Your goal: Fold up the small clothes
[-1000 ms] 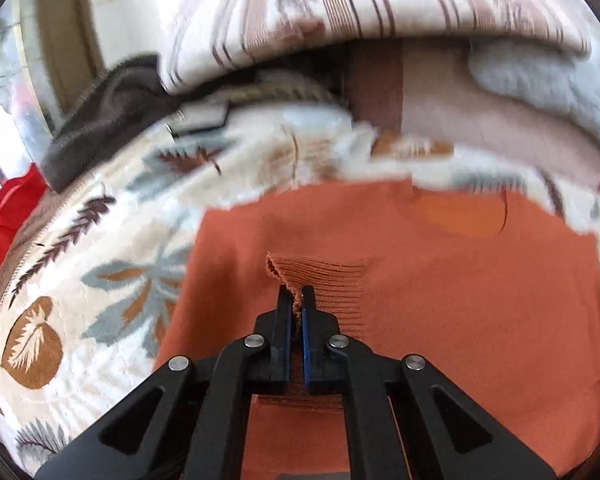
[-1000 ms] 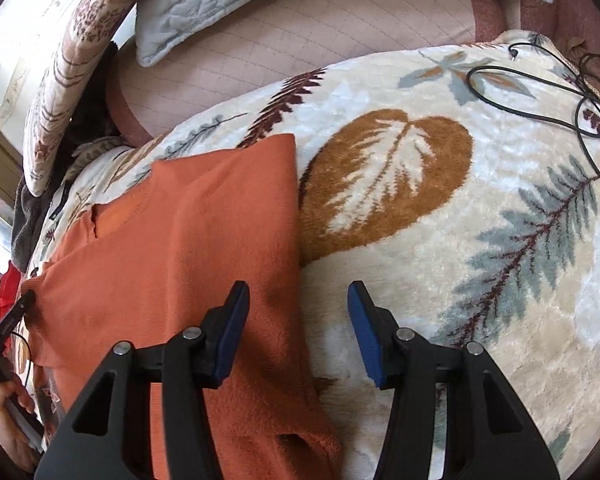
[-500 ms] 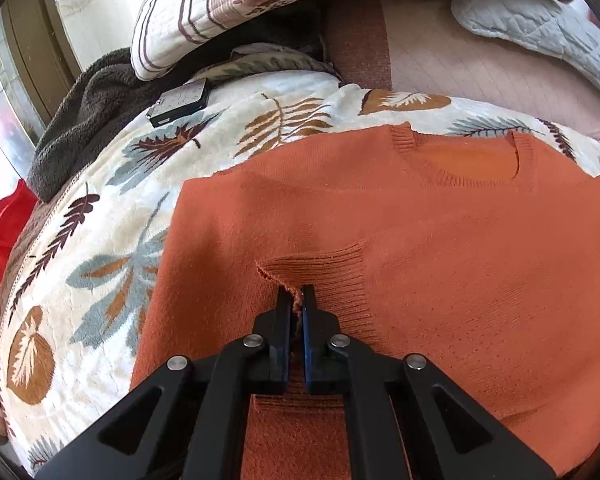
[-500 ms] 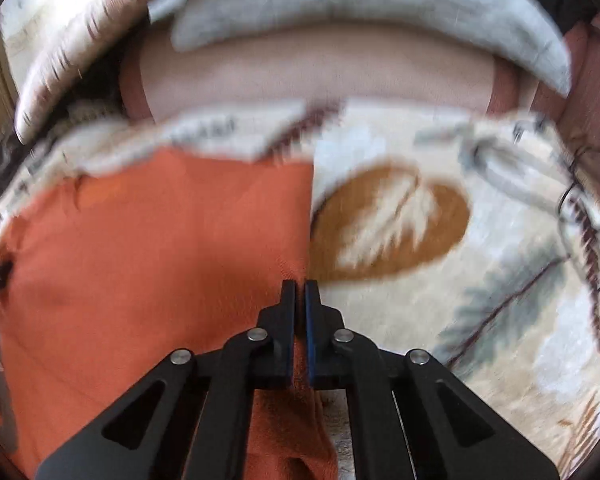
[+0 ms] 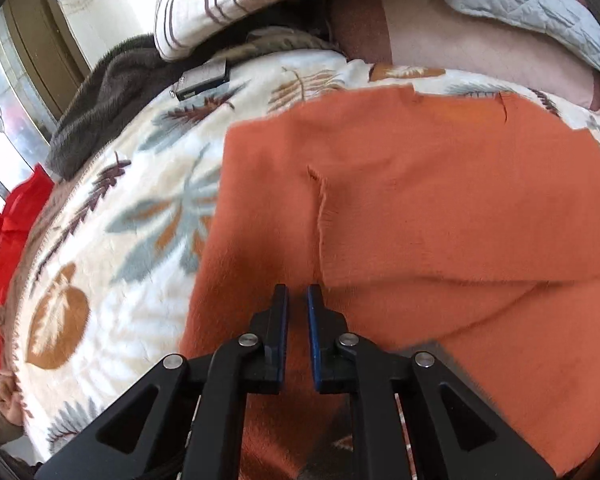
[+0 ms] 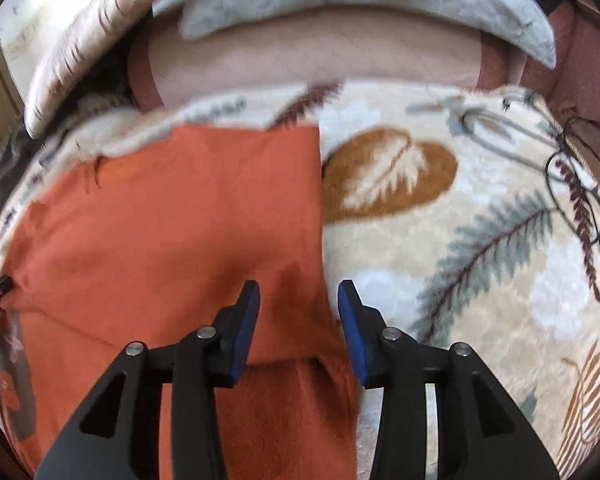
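The orange sweater (image 5: 440,208) is lying flat on the leafy blanket (image 5: 112,248) for folding. The left gripper (image 5: 297,300) is hanging slightly open at six o'clock, holding nothing. The right gripper (image 6: 299,294) is gaping wider over the sweater's right edge, empty too.

Orange knit sweater (image 5: 440,208), soft and fuzzy, spread flat on a leaf-print blanket (image 5: 112,264). Neck opening (image 5: 460,110) at the far edge. One sleeve folded across the body, its ribbed cuff (image 5: 320,216) lying near the middle. Right side (image 6: 316,216) folded in to make a straight edge. A crease running across the near part.
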### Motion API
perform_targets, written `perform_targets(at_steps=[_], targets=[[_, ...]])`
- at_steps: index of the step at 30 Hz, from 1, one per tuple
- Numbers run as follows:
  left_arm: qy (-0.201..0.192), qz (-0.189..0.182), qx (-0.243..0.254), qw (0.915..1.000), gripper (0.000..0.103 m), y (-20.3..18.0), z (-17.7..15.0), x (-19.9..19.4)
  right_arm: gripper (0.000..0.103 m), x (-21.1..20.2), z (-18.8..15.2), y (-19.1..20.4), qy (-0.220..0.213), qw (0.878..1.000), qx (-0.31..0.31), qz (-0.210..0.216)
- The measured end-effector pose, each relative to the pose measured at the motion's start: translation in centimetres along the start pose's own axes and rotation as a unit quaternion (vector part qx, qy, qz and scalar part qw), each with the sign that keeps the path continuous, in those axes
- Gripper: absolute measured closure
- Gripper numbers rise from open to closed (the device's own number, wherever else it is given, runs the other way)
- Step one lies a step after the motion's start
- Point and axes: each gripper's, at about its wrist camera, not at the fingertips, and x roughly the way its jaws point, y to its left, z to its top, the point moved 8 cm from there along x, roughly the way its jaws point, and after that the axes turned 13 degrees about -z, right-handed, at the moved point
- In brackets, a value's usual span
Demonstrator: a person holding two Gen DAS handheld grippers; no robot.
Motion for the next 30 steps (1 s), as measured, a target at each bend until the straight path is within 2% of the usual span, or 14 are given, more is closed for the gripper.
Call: perform_targets(at_steps=[1, 3, 6, 8, 10, 12, 16, 20, 22, 25, 26, 28, 30], targets=[[-0.007, -0.001, 0.0, 1.0, 0.093, 0.0, -0.1, -0.3, 0.061, 1.0, -0.4, 0.4, 0.0, 1.0, -0.015, -0.006], [-0.008, -0.011, -0.013, 0.9998, 0.093, 0.0, -0.3, -1.0, 0.061, 0.3, -0.3, 0.4, -0.02, 0.999, -0.025, -0.011], [-0.024, -0.031, -0.023, 0.999, 0.091, -0.3, -0.6, -2.9, 0.06, -2.0, -0.3, 0.3, -0.035, 0.999, -0.011, 0.013], [-0.029, -0.027, -0.015, 0.9991, 0.077, -0.5, -1.0, -4.1, 0.058, -3.4, -0.9, 0.3, -0.042, 0.999, -0.005, 0.023], [-0.038, -0.031, -0.013, 0.9987, 0.049, -0.9, -1.8, -5.9, 0.057, -4.7, -1.6, 0.6, -0.048, 0.998, -0.005, 0.032], [-0.043, -0.037, -0.009, 0.9983, 0.042, -1.5, -2.6, -7.2, 0.056, -6.1, -2.8, 0.9, -0.045, 0.998, -0.003, 0.047], [-0.031, -0.06, -0.002, 0.9978, 0.042, -2.8, -5.5, -9.7, 0.047, -8.4, -5.3, 1.7, -0.036, 0.997, -0.003, 0.063], [-0.019, -0.075, 0.001, 0.997, 0.042, -3.7, -8.6, -11.2, 0.044, -10.1, -8.6, 2.4, -0.02, 0.997, 0.003, 0.077], [-0.013, -0.082, -0.005, 0.9966, 0.04, -3.9, -10.4, -11.5, 0.038, -10.1, -10.2, 2.8, -0.01, 0.997, 0.005, 0.077], [0.011, -0.082, -0.018, 0.9964, 0.04, -3.6, -12.8, -10.5, 0.036, -8.2, -12.6, 3.9, 0.018, 0.998, -0.016, 0.059], [0.022, -0.083, -0.025, 0.996, 0.04, -3.5, -13.7, -9.9, 0.036, -7.6, -13.0, 4.3, 0.012, 0.998, -0.028, 0.046], [0.009, -0.091, -0.029, 0.9954, 0.04, -3.2, -14.3, -9.7, 0.032, -8.0, -13.0, 4.7, -0.017, 0.998, -0.054, 0.022], [0.011, -0.091, -0.027, 0.9955, 0.04, -3.4, -14.6, -10.1, 0.032, -8.4, -13.0, 4.6, -0.008, 0.999, -0.045, 0.023]])
